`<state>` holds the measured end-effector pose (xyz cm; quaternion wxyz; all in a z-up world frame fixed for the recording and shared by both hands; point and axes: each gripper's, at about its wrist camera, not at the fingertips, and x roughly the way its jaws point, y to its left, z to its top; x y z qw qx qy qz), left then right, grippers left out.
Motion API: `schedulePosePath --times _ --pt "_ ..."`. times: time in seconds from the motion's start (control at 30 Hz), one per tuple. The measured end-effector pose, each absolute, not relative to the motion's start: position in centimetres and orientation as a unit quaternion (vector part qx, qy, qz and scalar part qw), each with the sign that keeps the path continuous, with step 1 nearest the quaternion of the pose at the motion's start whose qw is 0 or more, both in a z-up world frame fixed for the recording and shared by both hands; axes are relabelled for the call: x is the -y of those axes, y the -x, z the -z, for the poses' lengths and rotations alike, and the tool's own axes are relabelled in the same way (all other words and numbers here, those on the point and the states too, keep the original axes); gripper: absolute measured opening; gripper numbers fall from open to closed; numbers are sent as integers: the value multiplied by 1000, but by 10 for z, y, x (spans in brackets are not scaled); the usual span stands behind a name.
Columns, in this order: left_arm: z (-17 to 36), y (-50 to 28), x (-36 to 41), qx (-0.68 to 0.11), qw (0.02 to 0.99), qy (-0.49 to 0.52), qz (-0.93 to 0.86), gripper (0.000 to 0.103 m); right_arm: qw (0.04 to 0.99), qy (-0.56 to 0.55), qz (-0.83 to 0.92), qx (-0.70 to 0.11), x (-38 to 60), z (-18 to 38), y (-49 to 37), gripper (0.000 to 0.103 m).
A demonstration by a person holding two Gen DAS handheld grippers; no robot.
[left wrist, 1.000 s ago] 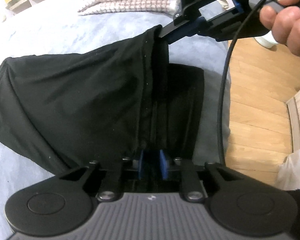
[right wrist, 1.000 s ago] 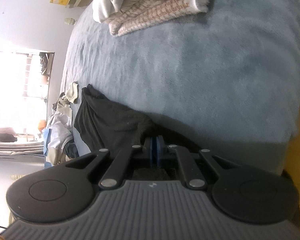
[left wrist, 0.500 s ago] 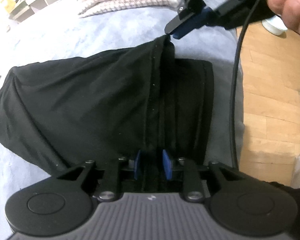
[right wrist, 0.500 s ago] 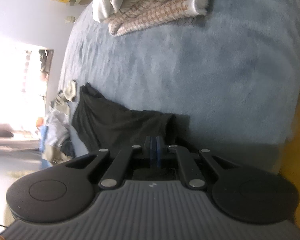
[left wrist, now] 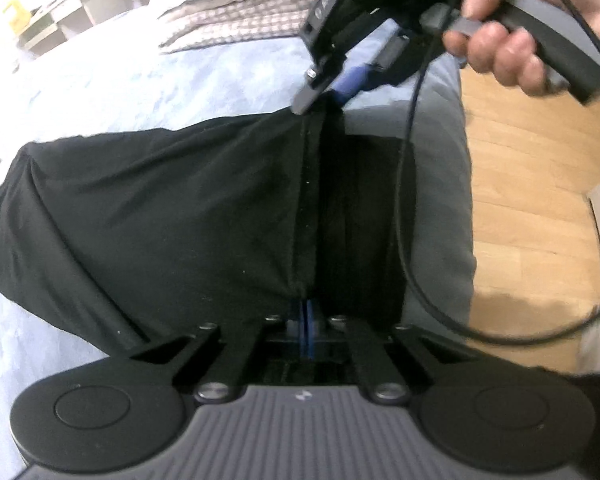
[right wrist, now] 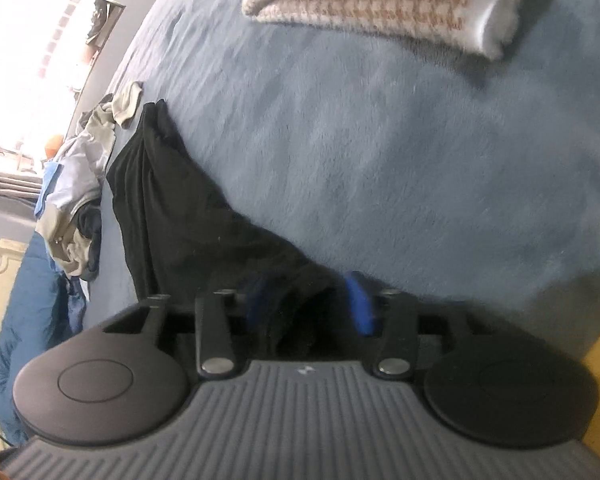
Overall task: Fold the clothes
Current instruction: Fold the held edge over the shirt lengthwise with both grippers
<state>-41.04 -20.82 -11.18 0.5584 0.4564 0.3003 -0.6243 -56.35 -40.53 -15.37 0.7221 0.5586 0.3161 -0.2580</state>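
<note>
Black garment (left wrist: 172,208): spread over the bed (left wrist: 148,92), near its edge beside the wooden floor (left wrist: 532,208); a seam fold pulled taut between the two tools.
Left hand-held gripper (left wrist: 305,322): blue pads pressed together, fully closed, pinching the near end of the garment's fold.
Right hand-held gripper (left wrist: 320,98): at the far end of the same fold, tips touching the cloth; jaws opening, blue pads (right wrist: 360,304) apart, dark fabric lying between them, no visible pinch.
Right hand (left wrist: 512,36): wrapped round the grey handle, a black cable (left wrist: 404,216) looping down from it across the garment's right side.
Checked blanket (right wrist: 364,0): bunched at the far side of the bed, well apart from the garment.
Clothes pile (right wrist: 80,184): heaped at the opposite bed edge, just beyond the garment's far end.
</note>
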Motion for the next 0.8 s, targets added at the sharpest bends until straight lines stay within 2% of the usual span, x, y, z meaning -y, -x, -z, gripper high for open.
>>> schedulePosePath --times 0.03,0.23,0.37,0.43,0.5,0.53,0.8 --pt "111 410 207 -299 553 -455 631 2 723 -559 259 -314 404 151 565 5" --pt "127 409 212 -304 537 -469 632 6 716 -578 266 -288 396 133 575 4" --pt "130 415 214 -299 538 -472 632 14 706 -601 262 -268 393 122 582 3" --pt "131 420 215 -288 541 -477 630 21 702 -610 261 -260 390 117 582 3" --pt "134 423 218 -280 548 -481 624 34 698 -620 256 -251 389 112 582 3" --pt "135 425 218 -278 550 -483 623 36 695 -626 253 -246 388 109 582 3" --pt "140 433 223 -279 567 -480 608 37 687 -654 236 -212 382 92 579 3"
